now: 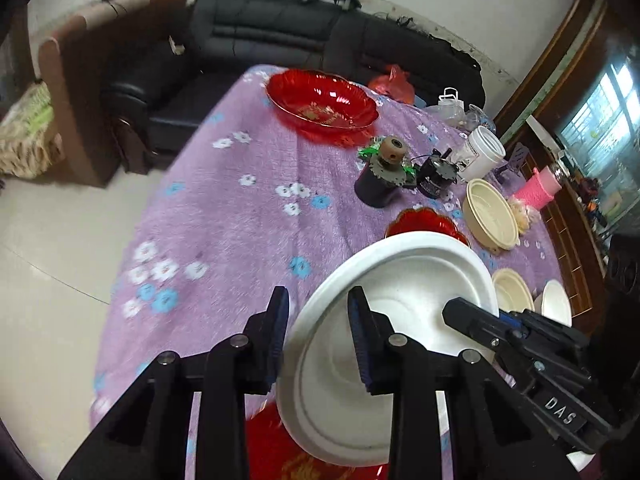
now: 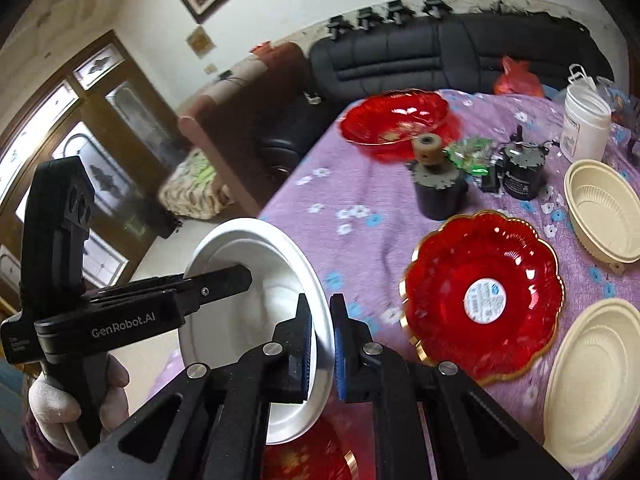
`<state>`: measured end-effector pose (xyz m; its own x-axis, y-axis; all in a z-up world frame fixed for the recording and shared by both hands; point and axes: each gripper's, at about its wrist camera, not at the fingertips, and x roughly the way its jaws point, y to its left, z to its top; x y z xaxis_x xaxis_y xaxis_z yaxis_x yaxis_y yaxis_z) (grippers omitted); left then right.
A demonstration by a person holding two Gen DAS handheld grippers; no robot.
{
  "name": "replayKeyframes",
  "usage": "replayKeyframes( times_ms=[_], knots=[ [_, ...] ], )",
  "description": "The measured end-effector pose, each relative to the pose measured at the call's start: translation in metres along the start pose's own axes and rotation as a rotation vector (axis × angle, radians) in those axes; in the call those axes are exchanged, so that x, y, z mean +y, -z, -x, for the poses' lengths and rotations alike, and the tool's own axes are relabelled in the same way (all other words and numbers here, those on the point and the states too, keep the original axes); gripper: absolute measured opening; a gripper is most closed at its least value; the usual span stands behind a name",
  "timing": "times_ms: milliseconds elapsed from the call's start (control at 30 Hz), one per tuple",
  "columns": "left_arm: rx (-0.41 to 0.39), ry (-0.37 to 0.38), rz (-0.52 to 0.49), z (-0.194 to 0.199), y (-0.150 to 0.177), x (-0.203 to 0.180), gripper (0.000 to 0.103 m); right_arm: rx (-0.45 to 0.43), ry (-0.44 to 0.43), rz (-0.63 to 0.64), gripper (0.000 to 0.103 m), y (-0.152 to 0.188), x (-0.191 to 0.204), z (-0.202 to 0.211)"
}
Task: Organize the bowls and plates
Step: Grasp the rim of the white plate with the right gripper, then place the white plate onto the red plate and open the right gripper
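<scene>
Both grippers hold one white bowl (image 2: pixel 256 320) at lower centre: the right gripper (image 2: pixel 322 344) pinches its rim, while the left gripper (image 1: pixel 318 340) straddles the rim loosely.

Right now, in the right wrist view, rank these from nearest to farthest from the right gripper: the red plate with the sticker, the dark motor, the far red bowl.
1. Red plate with the sticker, just right of the right gripper.
2. Dark motor, mid-table.
3. Far red bowl, at the table's far edge.

A tilted bowl (image 2: pixel 260 320) hangs above the near edge of the desk (image 2: pixel 360 184), its rim between the fingers of the right tongs (image 2: pixel 320 344), with the left tongs (image 1: pixel 318 332) straddling its opposite rim. A scalloped plate (image 2: pixel 482 296) lies to the bowl's right, two nested-looking bowls (image 2: pixel 604 216) beyond it, and a larger dish (image 2: pixel 396 120) sits at the far edge before the sofa (image 2: pixel 460 52).
</scene>
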<state>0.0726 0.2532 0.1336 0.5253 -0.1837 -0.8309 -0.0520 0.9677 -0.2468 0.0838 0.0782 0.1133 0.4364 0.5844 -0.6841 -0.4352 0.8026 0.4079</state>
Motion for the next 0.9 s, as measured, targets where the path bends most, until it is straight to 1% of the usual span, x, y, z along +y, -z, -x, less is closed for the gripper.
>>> replayKeyframes(
  times_ms=[67, 167, 233, 300, 400, 533, 633, 733, 800, 867, 900],
  knots=[
    [-0.006, -0.020, -0.002, 0.012, 0.015, -0.001, 0.029, 0.006, -0.025, 0.014, 0.011, 0.010, 0.010, 0.010],
    [-0.022, -0.072, -0.016, 0.025, 0.042, -0.001, 0.029, 0.022, -0.045, 0.036, 0.011, 0.030, 0.021, 0.016],
    [-0.031, -0.111, -0.025, 0.029, 0.060, 0.000, 0.029, 0.040, -0.047, 0.052, 0.011, 0.044, 0.027, 0.015],
    [-0.036, -0.134, -0.021, 0.030, 0.077, 0.003, 0.029, 0.063, -0.050, 0.060, 0.011, 0.060, 0.031, 0.010],
    [-0.026, -0.138, 0.003, 0.026, 0.098, 0.012, 0.029, 0.098, -0.057, 0.055, 0.012, 0.080, 0.033, 0.002],
    [0.002, -0.148, 0.029, 0.014, 0.117, 0.021, 0.030, 0.136, -0.056, 0.046, 0.013, 0.100, 0.032, -0.012],
    [0.024, -0.161, 0.039, 0.004, 0.128, 0.024, 0.030, 0.161, -0.042, 0.043, 0.014, 0.112, 0.031, -0.024],
    [0.030, -0.179, 0.035, -0.003, 0.134, 0.024, 0.030, 0.178, -0.039, 0.029, 0.014, 0.120, 0.029, -0.031],
    [0.026, -0.205, 0.018, -0.006, 0.137, 0.021, 0.035, 0.179, -0.036, 0.030, 0.015, 0.124, 0.028, -0.034],
    [0.027, -0.217, 0.006, -0.009, 0.139, 0.018, 0.051, 0.177, -0.015, 0.033, 0.015, 0.127, 0.029, -0.036],
    [0.023, -0.217, 0.004, -0.009, 0.140, 0.016, 0.054, 0.175, -0.004, 0.037, 0.018, 0.126, 0.030, -0.037]
  ],
)
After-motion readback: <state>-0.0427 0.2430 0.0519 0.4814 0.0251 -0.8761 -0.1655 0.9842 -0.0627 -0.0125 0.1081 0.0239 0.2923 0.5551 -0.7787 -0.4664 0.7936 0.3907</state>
